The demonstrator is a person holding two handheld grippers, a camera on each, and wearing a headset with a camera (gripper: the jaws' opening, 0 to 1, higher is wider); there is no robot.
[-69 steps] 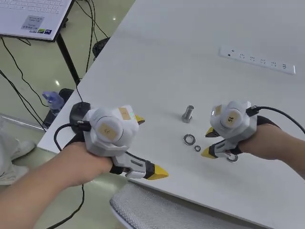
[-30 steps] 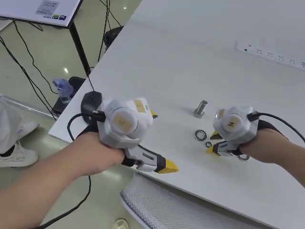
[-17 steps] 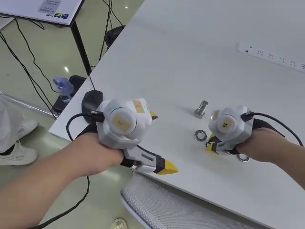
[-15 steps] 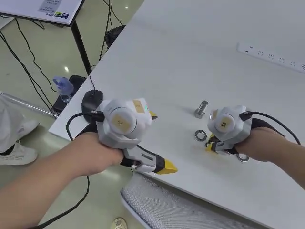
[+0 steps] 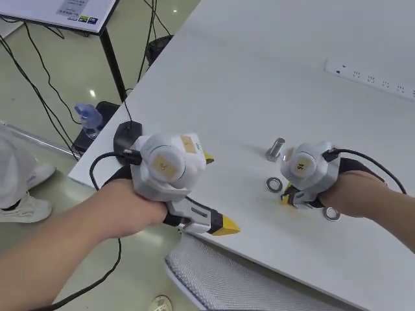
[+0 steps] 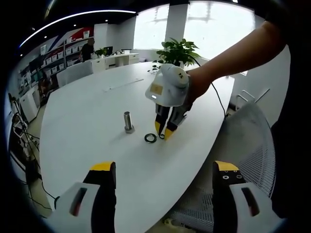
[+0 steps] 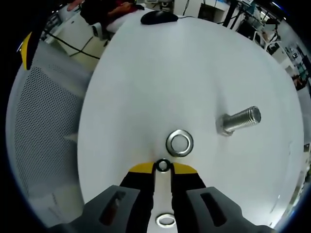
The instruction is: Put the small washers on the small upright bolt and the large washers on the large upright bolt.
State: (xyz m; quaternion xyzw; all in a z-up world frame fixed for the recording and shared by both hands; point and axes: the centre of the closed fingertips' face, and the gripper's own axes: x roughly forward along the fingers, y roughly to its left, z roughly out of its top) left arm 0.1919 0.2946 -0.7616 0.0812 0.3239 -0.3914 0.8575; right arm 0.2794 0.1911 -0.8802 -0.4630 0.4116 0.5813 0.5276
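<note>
Right gripper view: small washer (image 7: 164, 166) between fingers (image 7: 140, 170)

Silver small washer (image 7: 163, 166), silver bolt (image 7: 238, 121), white table (image 7: 146, 87)

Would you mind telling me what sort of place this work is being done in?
Probably an open-plan office or meeting area: a large white table with a power strip on it, a potted plant in front of big windows, and a laptop off to one side.
</note>
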